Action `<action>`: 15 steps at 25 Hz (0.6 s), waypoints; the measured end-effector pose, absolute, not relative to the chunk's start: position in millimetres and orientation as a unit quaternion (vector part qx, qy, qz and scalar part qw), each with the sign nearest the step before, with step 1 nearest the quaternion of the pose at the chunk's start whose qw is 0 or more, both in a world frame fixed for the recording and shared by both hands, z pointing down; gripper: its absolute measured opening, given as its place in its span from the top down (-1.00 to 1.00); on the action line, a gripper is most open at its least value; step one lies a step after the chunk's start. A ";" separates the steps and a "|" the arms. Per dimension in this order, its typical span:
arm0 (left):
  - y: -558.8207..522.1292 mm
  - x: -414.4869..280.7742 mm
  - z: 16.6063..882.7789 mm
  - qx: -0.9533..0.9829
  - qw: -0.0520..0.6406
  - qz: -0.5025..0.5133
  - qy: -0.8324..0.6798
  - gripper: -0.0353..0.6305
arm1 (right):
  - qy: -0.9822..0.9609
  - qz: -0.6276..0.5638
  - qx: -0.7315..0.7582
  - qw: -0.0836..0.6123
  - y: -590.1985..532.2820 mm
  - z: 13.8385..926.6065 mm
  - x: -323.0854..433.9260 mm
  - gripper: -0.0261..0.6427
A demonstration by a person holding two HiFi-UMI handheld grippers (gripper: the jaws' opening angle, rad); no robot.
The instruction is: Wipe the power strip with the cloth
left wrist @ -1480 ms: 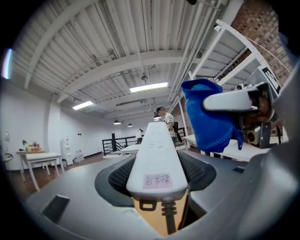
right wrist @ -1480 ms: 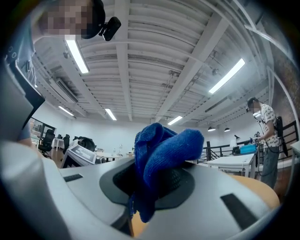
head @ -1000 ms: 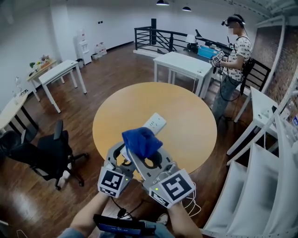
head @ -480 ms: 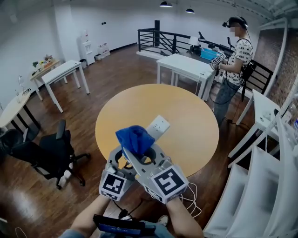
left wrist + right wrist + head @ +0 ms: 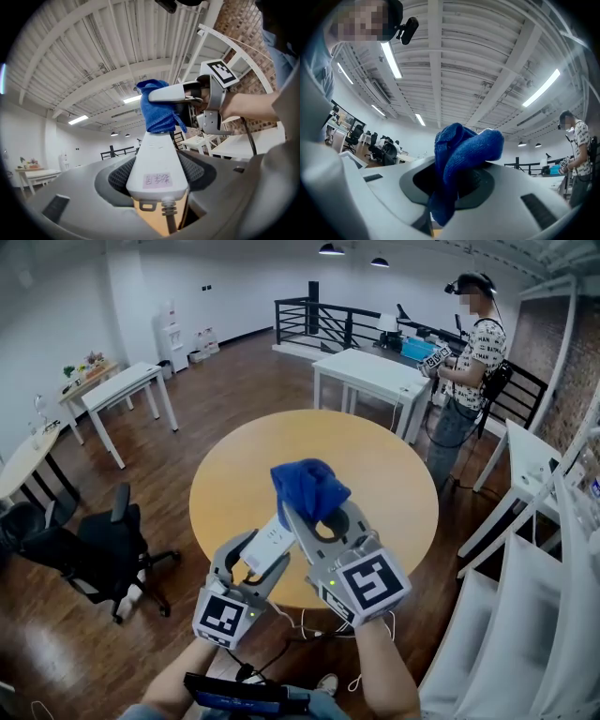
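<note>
The white power strip is lifted off the round wooden table, with my left gripper shut on its cable end. In the left gripper view the power strip runs away from the left gripper, label side up. A bunched blue cloth is clamped in my right gripper, which is shut on it. The cloth rests against the strip's far end. In the right gripper view the cloth bulges out of the right gripper and hides the strip.
The strip's white cable hangs below my hands. A person with a headset stands at the back right beside white tables. A black office chair is on the left and white shelving on the right.
My right gripper has carried the cloth from the strip's near part away from me, up and to the right, to its far end. The left gripper has kept the strip nearly still.
</note>
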State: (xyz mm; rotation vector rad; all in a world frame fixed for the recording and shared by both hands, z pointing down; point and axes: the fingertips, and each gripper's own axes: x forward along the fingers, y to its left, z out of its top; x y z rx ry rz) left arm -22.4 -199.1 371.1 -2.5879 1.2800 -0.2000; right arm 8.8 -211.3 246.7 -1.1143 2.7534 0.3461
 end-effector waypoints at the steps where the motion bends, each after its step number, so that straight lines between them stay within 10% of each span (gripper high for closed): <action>1: -198.4 -21.4 371.3 -0.888 0.124 -0.069 0.438 0.03 | 0.914 0.124 -0.377 0.079 -214.8 243.2 14.4 0.71; 15: -191.3 -17.8 373.7 -0.890 0.123 -0.071 0.433 0.04 | 0.879 0.183 -0.432 0.078 -239.4 214.1 50.7 0.71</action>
